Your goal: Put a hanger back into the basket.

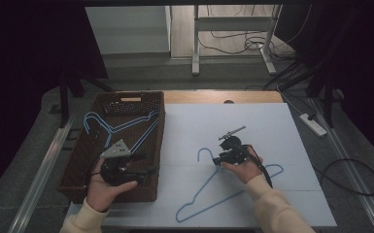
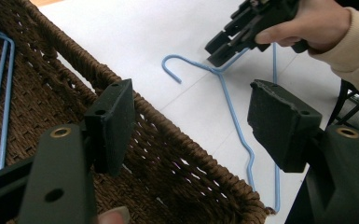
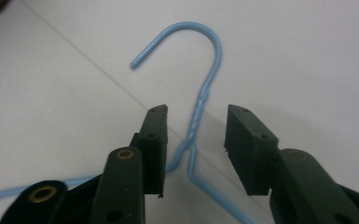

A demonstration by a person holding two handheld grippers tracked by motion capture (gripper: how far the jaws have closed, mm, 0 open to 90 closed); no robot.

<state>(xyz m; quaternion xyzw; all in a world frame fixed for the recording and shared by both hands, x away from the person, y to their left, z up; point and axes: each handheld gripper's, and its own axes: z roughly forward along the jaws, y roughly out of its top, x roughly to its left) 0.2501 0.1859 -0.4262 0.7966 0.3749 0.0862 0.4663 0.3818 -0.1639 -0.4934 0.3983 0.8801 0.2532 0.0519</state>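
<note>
A light blue wire hanger (image 1: 205, 185) lies flat on the white board, hook pointing toward the far side. My right gripper (image 1: 217, 160) is at its neck. In the right gripper view its jaws stand open on either side of the hanger's (image 3: 200, 105) twisted neck, and the pads do not touch the wire. My left gripper (image 1: 148, 163) hovers open over the right rim of a brown wicker basket (image 1: 80, 141) with nothing between its jaws. Two more blue hangers (image 1: 126, 125) lie in the basket. The left gripper view looks past the basket rim (image 2: 168, 135) to the hanger (image 2: 235, 116) and the right gripper (image 2: 219, 51).
The white board (image 1: 252, 126) covers the table to the right of the basket. A power strip (image 1: 313, 124) and cables lie on the floor at the right. A desk frame (image 1: 195, 48) stands beyond the table's far edge.
</note>
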